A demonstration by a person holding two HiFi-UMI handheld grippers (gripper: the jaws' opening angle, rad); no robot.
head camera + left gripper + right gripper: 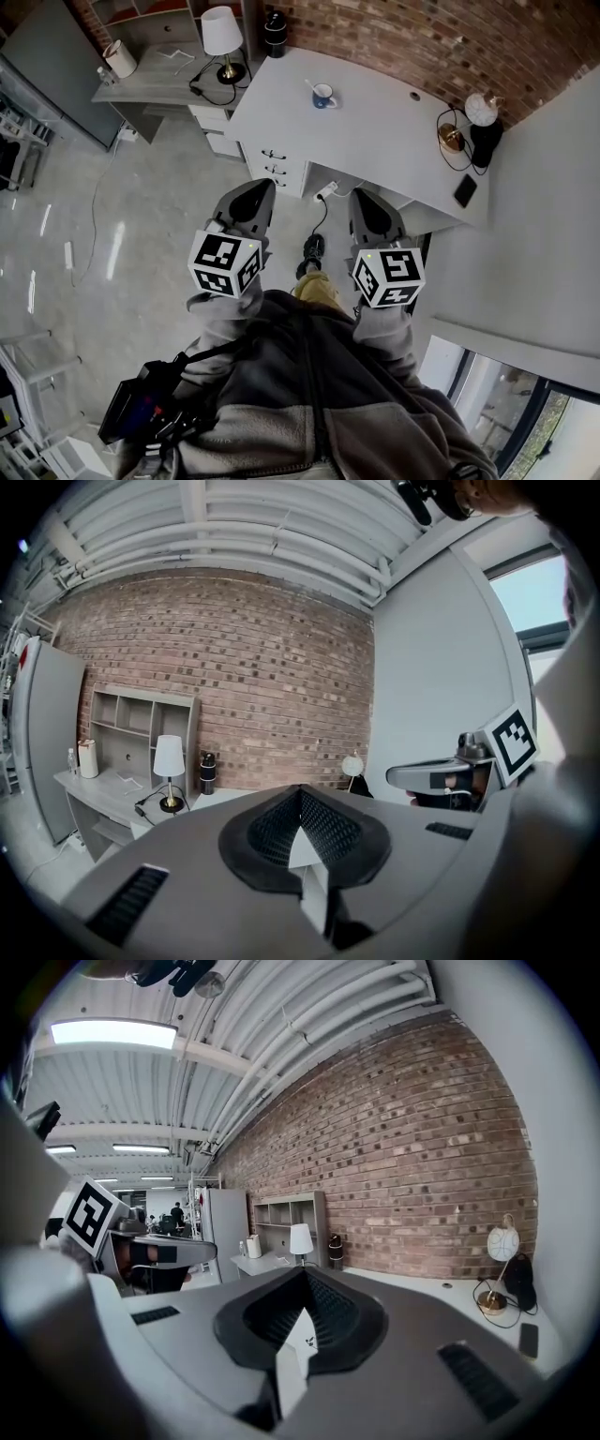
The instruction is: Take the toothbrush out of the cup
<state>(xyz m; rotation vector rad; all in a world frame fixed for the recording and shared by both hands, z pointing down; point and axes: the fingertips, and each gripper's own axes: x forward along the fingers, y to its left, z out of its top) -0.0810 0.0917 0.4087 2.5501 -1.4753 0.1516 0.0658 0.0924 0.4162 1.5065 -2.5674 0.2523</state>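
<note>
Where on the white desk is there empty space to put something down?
The widest bare patch on the white desk lies between the cup and the globe lamp, and it reaches the front edge. The right end is crowded: the lamp and a phone sit there.

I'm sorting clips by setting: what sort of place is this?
Probably an office or loft-style workroom: a long white desk with drawers stands against a red brick wall, and beside it a grey desk with shelf cubbies carries a white-shaded table lamp.
</note>
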